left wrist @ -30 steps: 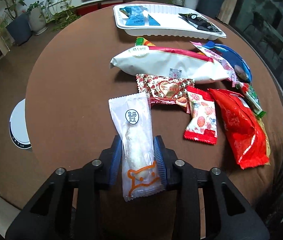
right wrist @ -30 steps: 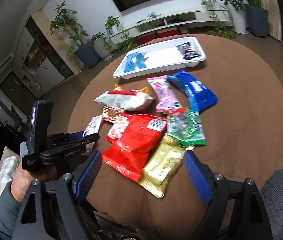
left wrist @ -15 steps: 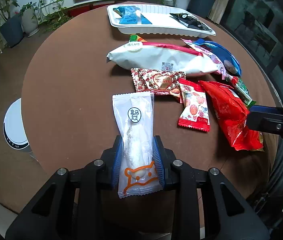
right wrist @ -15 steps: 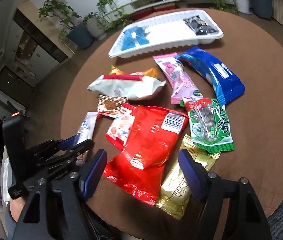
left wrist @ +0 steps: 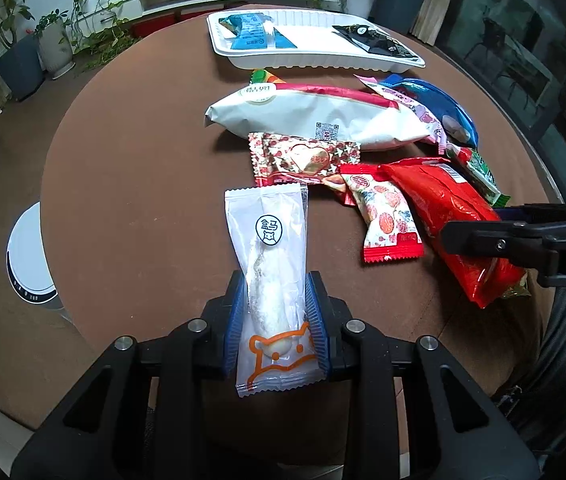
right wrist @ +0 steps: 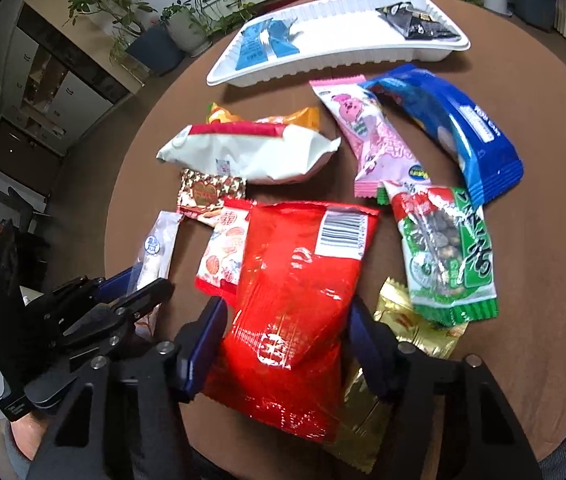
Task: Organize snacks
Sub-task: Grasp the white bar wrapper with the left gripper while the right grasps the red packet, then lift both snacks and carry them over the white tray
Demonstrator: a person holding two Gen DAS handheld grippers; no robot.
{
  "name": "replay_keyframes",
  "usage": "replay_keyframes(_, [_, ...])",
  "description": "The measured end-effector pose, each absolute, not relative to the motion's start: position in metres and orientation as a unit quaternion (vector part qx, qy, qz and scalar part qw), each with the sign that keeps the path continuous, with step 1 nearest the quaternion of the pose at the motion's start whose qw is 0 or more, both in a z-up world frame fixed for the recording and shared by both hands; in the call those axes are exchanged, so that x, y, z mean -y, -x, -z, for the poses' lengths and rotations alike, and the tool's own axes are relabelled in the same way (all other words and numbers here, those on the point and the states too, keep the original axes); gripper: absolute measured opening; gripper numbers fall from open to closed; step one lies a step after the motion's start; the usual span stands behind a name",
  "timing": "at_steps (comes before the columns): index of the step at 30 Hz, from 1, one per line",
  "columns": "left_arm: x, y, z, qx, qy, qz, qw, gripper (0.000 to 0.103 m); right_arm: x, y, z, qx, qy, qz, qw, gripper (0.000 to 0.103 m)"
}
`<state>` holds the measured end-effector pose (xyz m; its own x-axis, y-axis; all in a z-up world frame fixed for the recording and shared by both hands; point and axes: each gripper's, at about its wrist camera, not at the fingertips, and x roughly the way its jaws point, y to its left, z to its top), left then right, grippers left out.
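Note:
On the round brown table, my left gripper [left wrist: 276, 328] is shut on the lower end of a long white snack packet [left wrist: 271, 248] with an orange bear outline. The same packet [right wrist: 159, 248] shows in the right wrist view, with the left gripper [right wrist: 135, 292] on it. My right gripper [right wrist: 285, 344] straddles the near end of a big red bag [right wrist: 295, 288]. Its jaws are closing, with a blue pad close to each side of the bag. From the left wrist view, one right finger [left wrist: 483, 236] lies across the red bag [left wrist: 451, 208]. A white tray [left wrist: 315, 36] at the far edge holds a light-blue packet and a black packet.
Loose snacks lie between the tray [right wrist: 335, 36] and me: a white bag with a red stripe [right wrist: 251, 152], a heart-patterned packet [left wrist: 307, 156], a small red-and-white packet [left wrist: 383, 216], and pink [right wrist: 379, 140], blue [right wrist: 463, 132], green [right wrist: 447, 256] and gold [right wrist: 399, 336] packets. Bare table lies left of the white packet.
My right gripper has come down and forward over the red bag, and its jaws have narrowed around it. The left gripper has kept its grip on the white packet and barely moved.

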<state>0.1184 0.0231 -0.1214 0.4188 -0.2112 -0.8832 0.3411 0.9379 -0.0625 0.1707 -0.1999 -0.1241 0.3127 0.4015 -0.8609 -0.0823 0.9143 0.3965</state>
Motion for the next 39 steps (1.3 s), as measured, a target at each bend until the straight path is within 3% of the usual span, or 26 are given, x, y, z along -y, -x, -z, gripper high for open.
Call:
replay_keyframes(13, [-0.025,-0.118,0.120,-0.511,-0.057,0.172,0.840,0.023,0.201,-0.168,0.121,-0.552,-0.123,-0.157,0.810,0.038])
replay_keyframes(39, [-0.041,-0.115,0.104,-0.495,0.000,0.189,0.848,0.021,0.215,-0.134,0.087,-0.514,-0.170,-0.181,0.821,0.033])
